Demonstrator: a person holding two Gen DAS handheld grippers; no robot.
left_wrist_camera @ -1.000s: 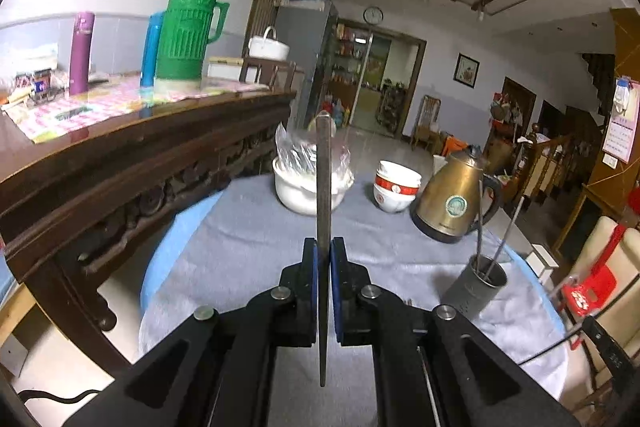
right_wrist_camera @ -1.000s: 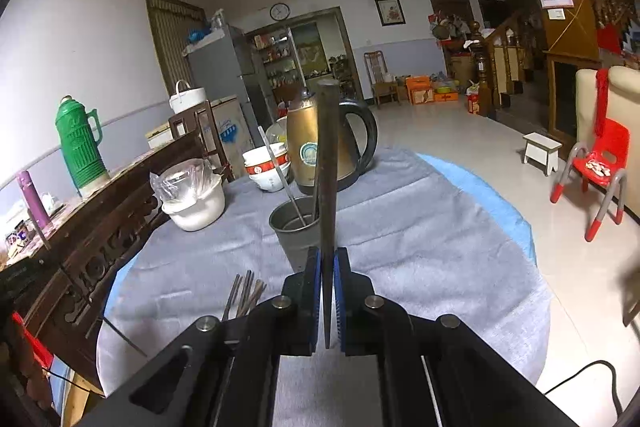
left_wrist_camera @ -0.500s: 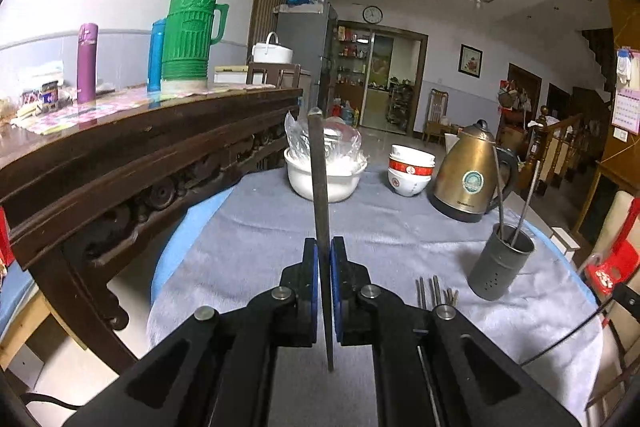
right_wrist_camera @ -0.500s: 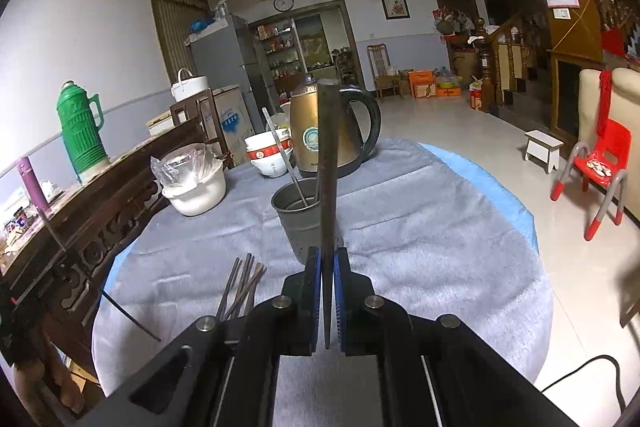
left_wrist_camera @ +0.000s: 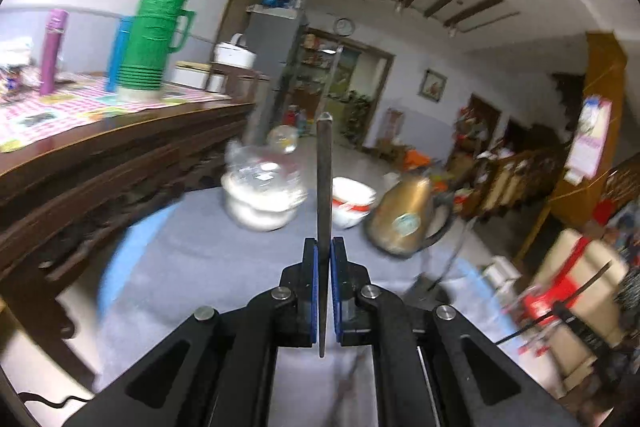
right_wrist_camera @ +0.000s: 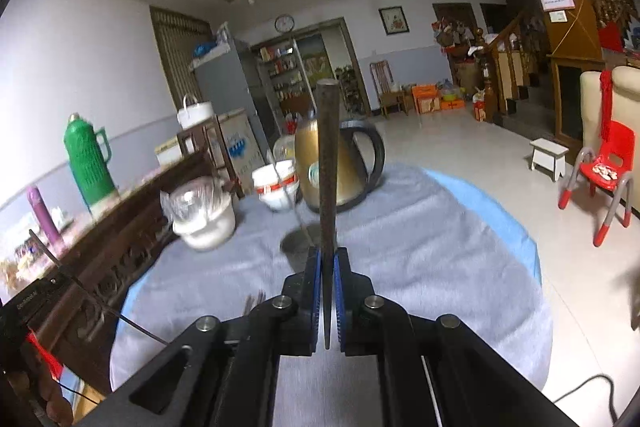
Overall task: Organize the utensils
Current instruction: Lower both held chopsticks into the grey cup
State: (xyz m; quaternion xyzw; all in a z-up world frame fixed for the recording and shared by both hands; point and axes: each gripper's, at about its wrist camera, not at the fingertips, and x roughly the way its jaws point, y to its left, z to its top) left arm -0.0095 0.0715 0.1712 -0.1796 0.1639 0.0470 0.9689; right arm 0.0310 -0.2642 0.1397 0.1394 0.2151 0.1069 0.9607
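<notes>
My left gripper [left_wrist_camera: 323,247] is shut on a thin dark metal utensil [left_wrist_camera: 323,187] that stands upright between its blue pads. My right gripper [right_wrist_camera: 327,255] is shut on a second dark metal utensil [right_wrist_camera: 328,163], also upright. The grey utensil cup [right_wrist_camera: 295,249] stands on the grey tablecloth [right_wrist_camera: 420,247] just beyond the right gripper, with a utensil leaning in it. In the left wrist view the cup [left_wrist_camera: 428,289] is blurred at the lower right. Several loose utensils [right_wrist_camera: 253,303] lie on the cloth left of the right gripper.
A gold kettle [right_wrist_camera: 340,163], a red-banded white bowl [right_wrist_camera: 276,183] and a white bowl with a plastic bag [right_wrist_camera: 204,223] stand at the table's far side. A dark wooden sideboard [left_wrist_camera: 100,163] with a green thermos [left_wrist_camera: 154,35] runs along the left. A red child's chair [right_wrist_camera: 604,179] stands on the floor to the right.
The left wrist view has swung and is now motion-blurred, tilted up and nearer the bowls and kettle. The right gripper has moved in so the cup is close ahead. Both still hold their utensils.
</notes>
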